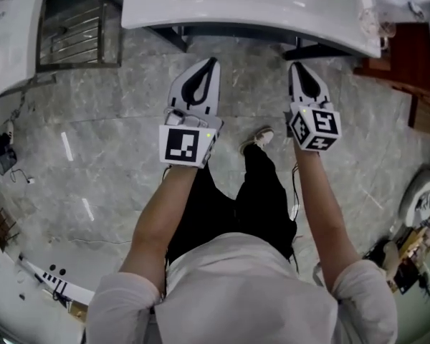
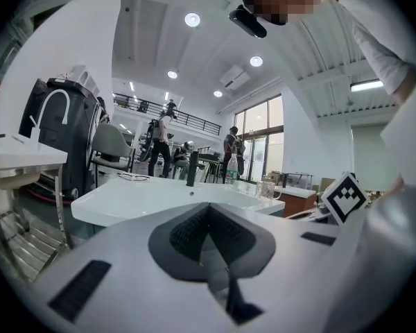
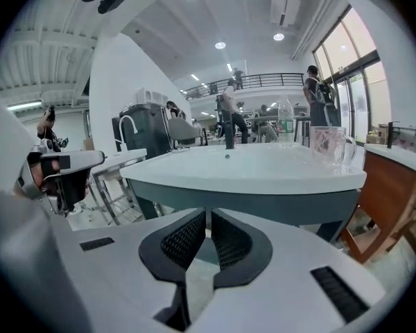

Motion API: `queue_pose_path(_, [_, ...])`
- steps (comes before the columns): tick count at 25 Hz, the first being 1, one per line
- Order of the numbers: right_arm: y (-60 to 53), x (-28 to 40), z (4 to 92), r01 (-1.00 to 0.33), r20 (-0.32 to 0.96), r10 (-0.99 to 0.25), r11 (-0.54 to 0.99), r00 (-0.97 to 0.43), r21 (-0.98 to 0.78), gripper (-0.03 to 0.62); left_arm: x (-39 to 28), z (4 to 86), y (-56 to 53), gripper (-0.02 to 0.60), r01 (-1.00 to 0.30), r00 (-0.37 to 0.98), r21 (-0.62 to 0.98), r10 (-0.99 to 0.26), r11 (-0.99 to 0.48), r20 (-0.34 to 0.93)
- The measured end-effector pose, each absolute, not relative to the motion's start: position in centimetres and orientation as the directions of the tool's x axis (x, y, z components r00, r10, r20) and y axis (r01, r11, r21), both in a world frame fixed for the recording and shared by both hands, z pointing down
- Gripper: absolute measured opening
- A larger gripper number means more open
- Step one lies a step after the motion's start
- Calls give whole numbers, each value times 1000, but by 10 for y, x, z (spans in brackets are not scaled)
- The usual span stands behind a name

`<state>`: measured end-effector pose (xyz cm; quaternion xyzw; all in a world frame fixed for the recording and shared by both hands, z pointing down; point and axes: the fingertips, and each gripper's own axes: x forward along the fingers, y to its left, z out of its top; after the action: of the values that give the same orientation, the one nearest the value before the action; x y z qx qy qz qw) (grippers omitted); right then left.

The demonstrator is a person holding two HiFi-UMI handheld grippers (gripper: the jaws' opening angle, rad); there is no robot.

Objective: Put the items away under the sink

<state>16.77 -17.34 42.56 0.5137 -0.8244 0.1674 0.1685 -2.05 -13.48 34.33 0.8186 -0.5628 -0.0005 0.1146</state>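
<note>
Sink [image 1: 236,6] stands just ahead of the left gripper [image 1: 213,63] and the right gripper [image 1: 296,68], both with jaws together on nothing, a mug [image 3: 329,148] waits on its rim, so probably nothing is put away yet.

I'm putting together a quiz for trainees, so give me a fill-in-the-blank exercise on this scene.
1. The left gripper and the right gripper both point toward the white ____.
2. The left gripper's tongs are shut and hold ____.
3. In the right gripper view, a clear glass mug stands to the ____ of the dark faucet.
4. The person's trousers are ____.

Missing words: sink; nothing; right; black.
</note>
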Motion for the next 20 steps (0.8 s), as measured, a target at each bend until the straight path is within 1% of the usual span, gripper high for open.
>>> queue_pose_path(4, [-165,164,399,-904,437,-797,414,-417,-108,51,-34,315,-130,2,-923,348,216,-931,-319,114])
queue_pose_path(8, [-158,165,363,-897,404,-805,428,-435,-113,51,-44,278,-127,2,-928,339,192,-937,-319,81])
queue_pose_path(12, [-153,172,322,-889,365,-817,453,-446,-73,49,-51,241,-126,2,-931,341,154,-939,-330,49])
queue_pose_path(17, [-158,203,255,-901,253,-867,428,-430,-65,49,-54,196,-126,3,-935,341,103,-940,-338,9])
queue_pose_path(20, [-161,225,218,-903,187,-885,429,-426,-28,49,-49,170,-124,2,-941,325,93,-945,-326,-21])
